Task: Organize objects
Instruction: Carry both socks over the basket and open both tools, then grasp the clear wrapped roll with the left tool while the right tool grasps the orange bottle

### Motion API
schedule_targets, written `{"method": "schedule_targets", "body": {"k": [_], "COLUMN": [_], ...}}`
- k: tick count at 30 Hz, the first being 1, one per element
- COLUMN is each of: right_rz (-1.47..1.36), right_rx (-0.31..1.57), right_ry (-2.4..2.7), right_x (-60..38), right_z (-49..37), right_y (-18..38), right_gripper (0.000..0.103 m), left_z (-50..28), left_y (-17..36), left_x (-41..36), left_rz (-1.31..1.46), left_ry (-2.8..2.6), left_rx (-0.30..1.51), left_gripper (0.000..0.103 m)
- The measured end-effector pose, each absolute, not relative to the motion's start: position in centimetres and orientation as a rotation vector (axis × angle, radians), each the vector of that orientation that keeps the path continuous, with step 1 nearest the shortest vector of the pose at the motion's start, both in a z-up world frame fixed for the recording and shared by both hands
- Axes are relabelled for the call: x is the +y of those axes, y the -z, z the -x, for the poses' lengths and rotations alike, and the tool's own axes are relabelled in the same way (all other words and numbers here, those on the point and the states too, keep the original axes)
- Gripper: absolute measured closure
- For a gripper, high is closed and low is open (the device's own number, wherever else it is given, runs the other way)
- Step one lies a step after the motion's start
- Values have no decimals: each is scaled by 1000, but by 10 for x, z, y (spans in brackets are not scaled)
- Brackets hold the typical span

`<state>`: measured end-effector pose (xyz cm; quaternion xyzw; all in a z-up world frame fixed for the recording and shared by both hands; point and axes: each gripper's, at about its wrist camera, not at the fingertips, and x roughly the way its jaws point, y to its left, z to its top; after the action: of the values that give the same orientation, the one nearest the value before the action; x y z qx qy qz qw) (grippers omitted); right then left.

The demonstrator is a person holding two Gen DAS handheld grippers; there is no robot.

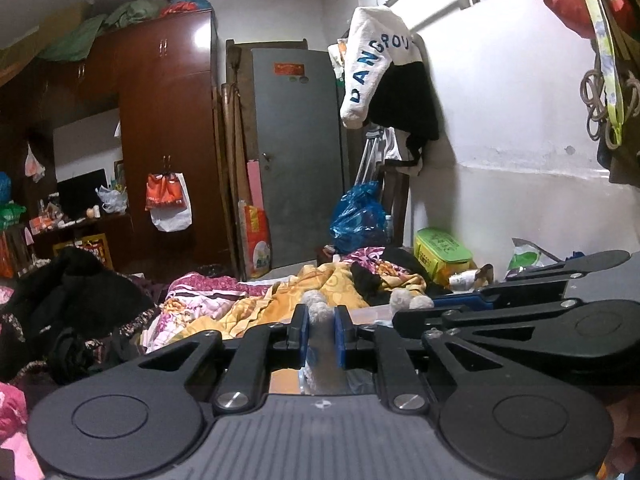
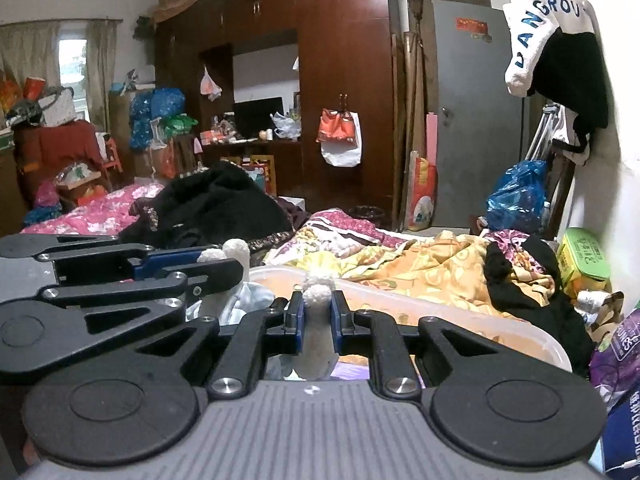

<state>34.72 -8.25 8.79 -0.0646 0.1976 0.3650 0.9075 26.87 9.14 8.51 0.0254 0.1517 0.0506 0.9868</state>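
A fluffy white cloth item (image 2: 318, 294) fills the narrow gap between the blue pads of my right gripper (image 2: 317, 318), which is shut on it. My left gripper (image 1: 322, 332) is shut on a greyish fluffy part (image 1: 320, 312) in the same way. The two grippers sit close side by side: the right gripper (image 1: 416, 310) shows at the right of the left wrist view, the left gripper (image 2: 216, 262) at the left of the right wrist view, with fluffy lumps (image 2: 236, 248) at its tips. Below and ahead lies a clear plastic box (image 2: 520, 330).
The box rests on a bed with a yellow-orange blanket (image 2: 440, 268) and a black clothes pile (image 2: 216, 200). A green box (image 2: 584, 256) and blue bag (image 2: 516, 196) stand by the right wall. A brown wardrobe (image 1: 164, 120) and grey door (image 1: 298, 152) stand behind.
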Motion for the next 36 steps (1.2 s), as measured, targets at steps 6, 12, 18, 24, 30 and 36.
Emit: {"method": "schedule_targets", "body": {"k": [6,12,18,24,30,36], "right_rz": [113,99,107,27,-70,-80], "right_rx": [366,321,338,339,412,523], "right_ry": [-667,-651,-675,-787,-753,-662], "right_x": [-110,-123,-142,-218,-281,-272], "right_z": [-345,-342,-332,-282,-257,-278], "right_y": [-94,-102,-100,-69,-6,16], "right_gripper": [30,2,0,0,0,0], "left_z": [-254,-244,-235,-173,-129,-132], "left_y": [-83,-91,-91,-70,-14,23], "left_x": [96,92,88,93,88,97], "left_rz": [-39,-25,-35,-4,5,90], "left_ry": [-124,-98,-102,-24,21,15], "left_rx": [232,200,207,205,300,408], "left_gripper": [26,21,21,21,20,21]}}
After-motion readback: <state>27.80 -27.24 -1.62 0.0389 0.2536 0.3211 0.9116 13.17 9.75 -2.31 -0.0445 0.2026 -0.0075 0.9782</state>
